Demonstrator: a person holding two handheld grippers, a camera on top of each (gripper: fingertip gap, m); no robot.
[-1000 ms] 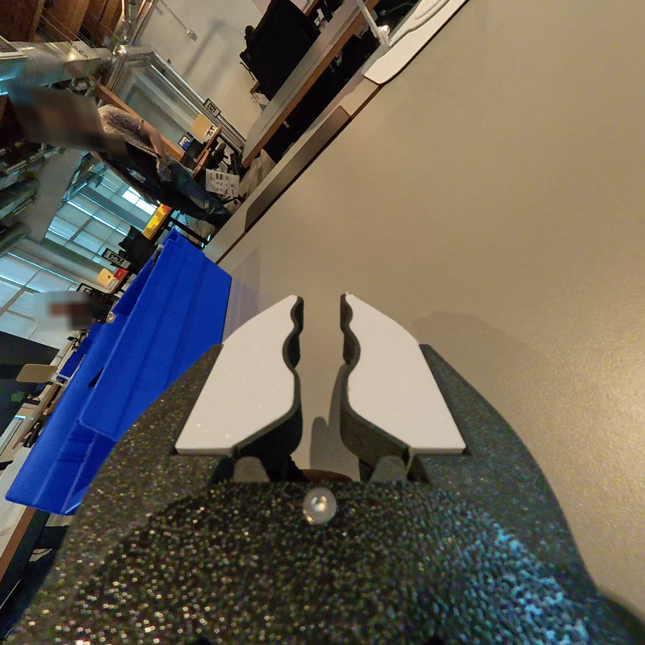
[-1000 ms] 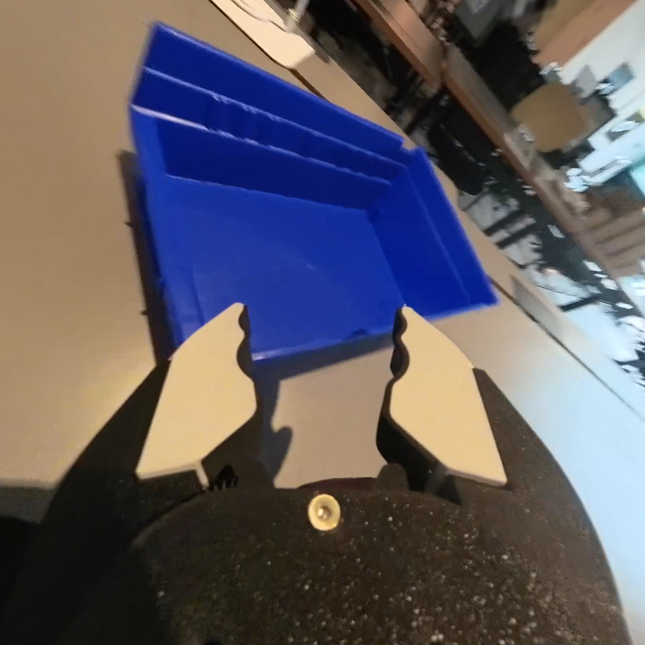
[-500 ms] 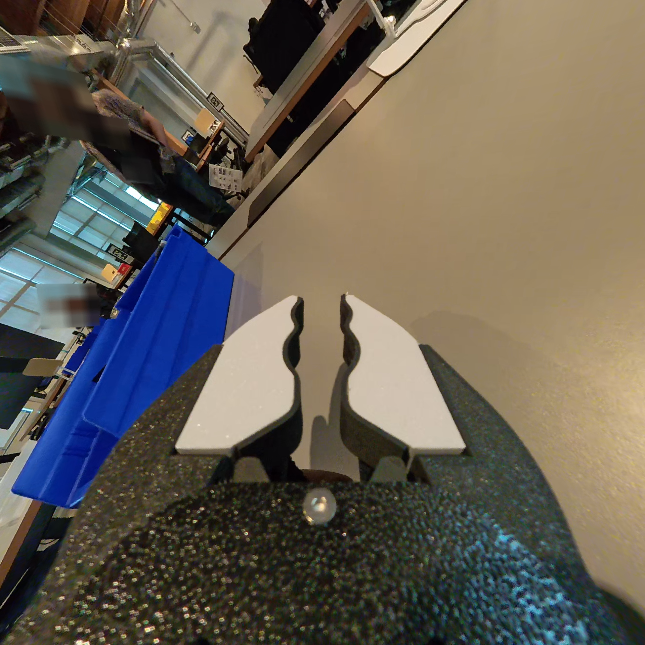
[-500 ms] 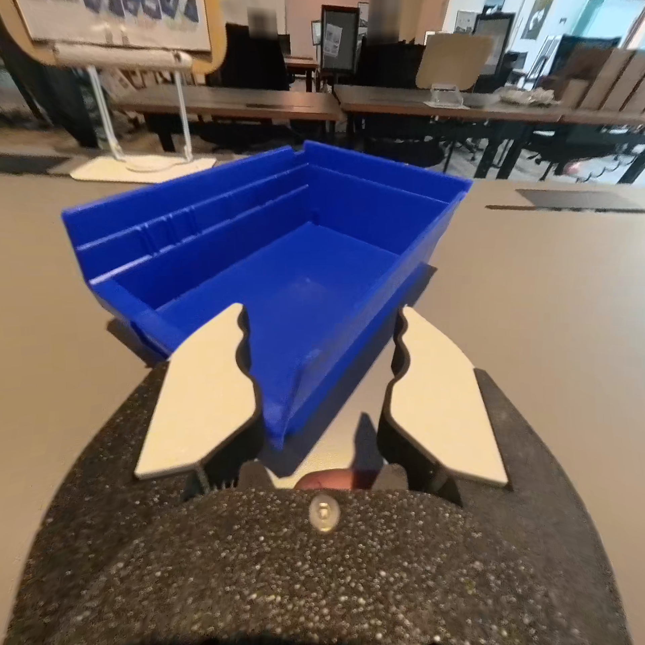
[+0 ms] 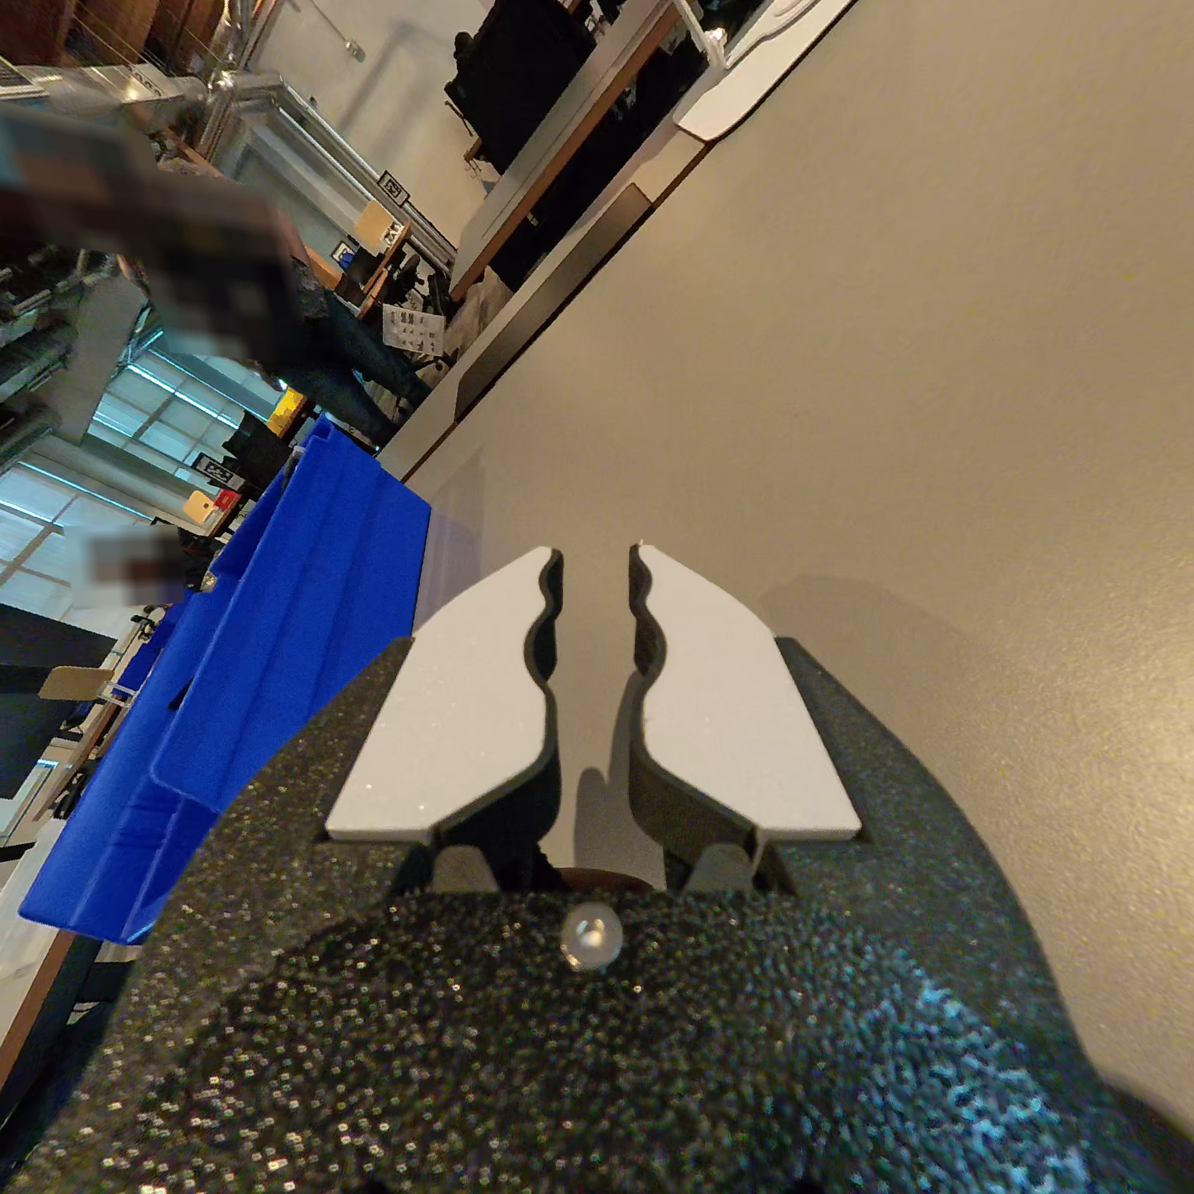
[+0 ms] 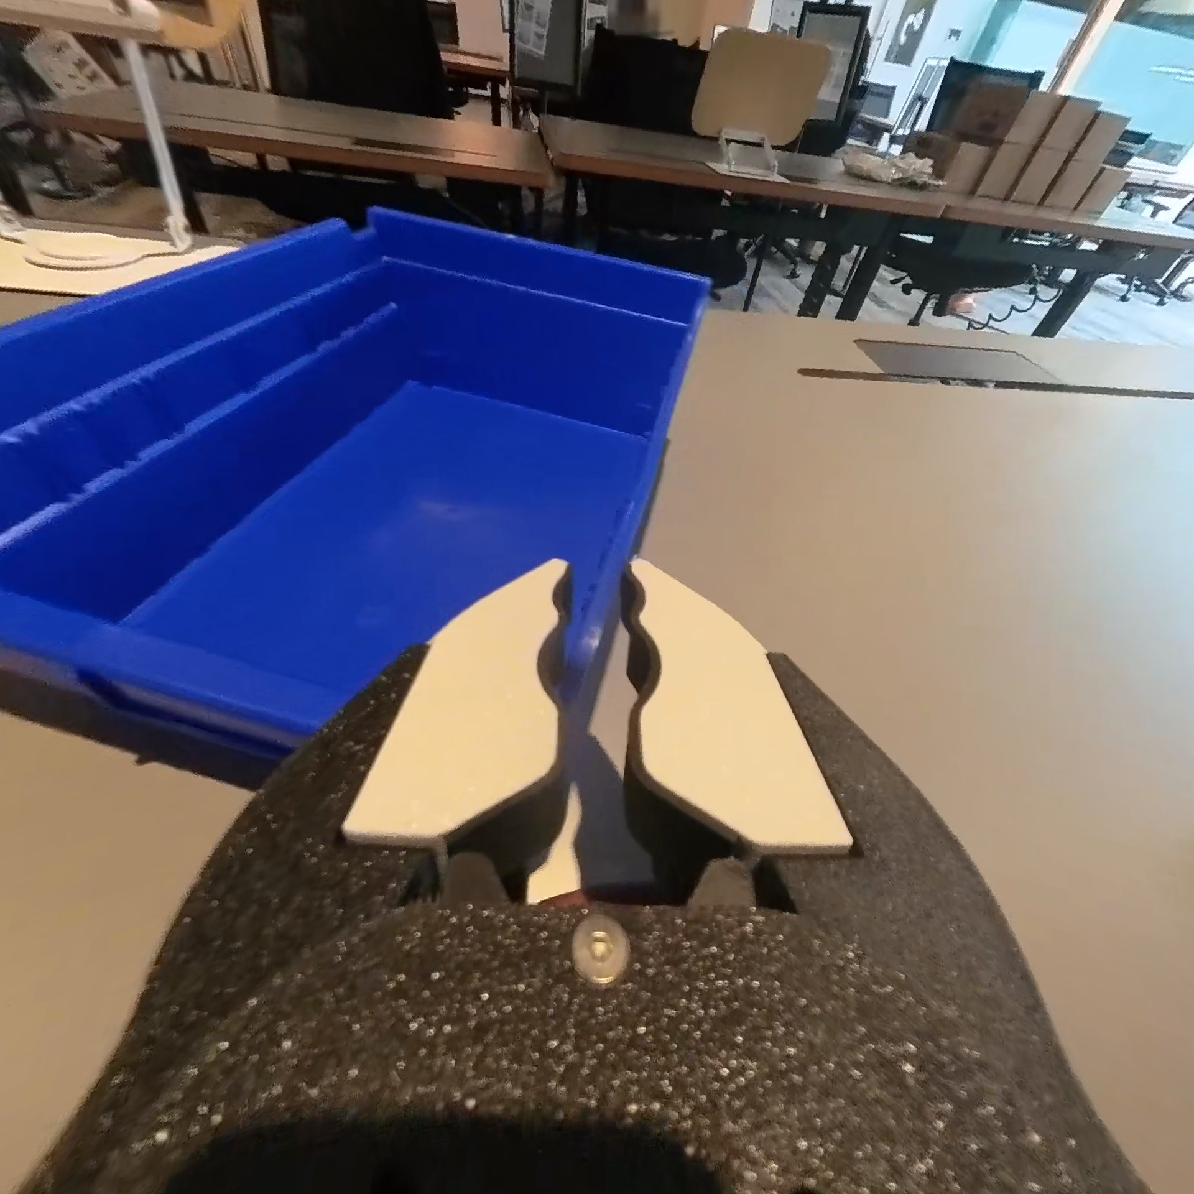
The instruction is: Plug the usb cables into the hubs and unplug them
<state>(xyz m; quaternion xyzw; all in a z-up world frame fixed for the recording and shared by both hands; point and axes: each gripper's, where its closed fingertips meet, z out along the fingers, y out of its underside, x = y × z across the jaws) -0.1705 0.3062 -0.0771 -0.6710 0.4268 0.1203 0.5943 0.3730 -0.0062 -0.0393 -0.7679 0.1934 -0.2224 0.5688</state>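
No usb cable or hub shows in either view. An empty blue plastic bin (image 6: pixel 517 336) stands on the beige table (image 6: pixel 904 549). My right gripper (image 6: pixel 596 568) is at the bin's near right corner, its jaws closed on the bin's right wall, which shows between the fingers. My left gripper (image 5: pixel 596 549) lies tilted low over the bare table (image 5: pixel 904 387), jaws nearly together with a thin gap and nothing between them. The bin also shows in the left wrist view (image 5: pixel 291 614), to the left of that gripper.
A white lamp base (image 6: pixel 97 252) sits beyond the bin and also shows in the left wrist view (image 5: pixel 743 110). A dark flat panel (image 6: pixel 956 371) is set in the table at the far right. Other desks and chairs stand behind. A person (image 5: pixel 362 349) is in the background. The grippers' ends are close to 65 centimetres from one another.
My right gripper swung round to the bin's near right corner and closed from wide open onto its right wall. The left gripper barely moved.
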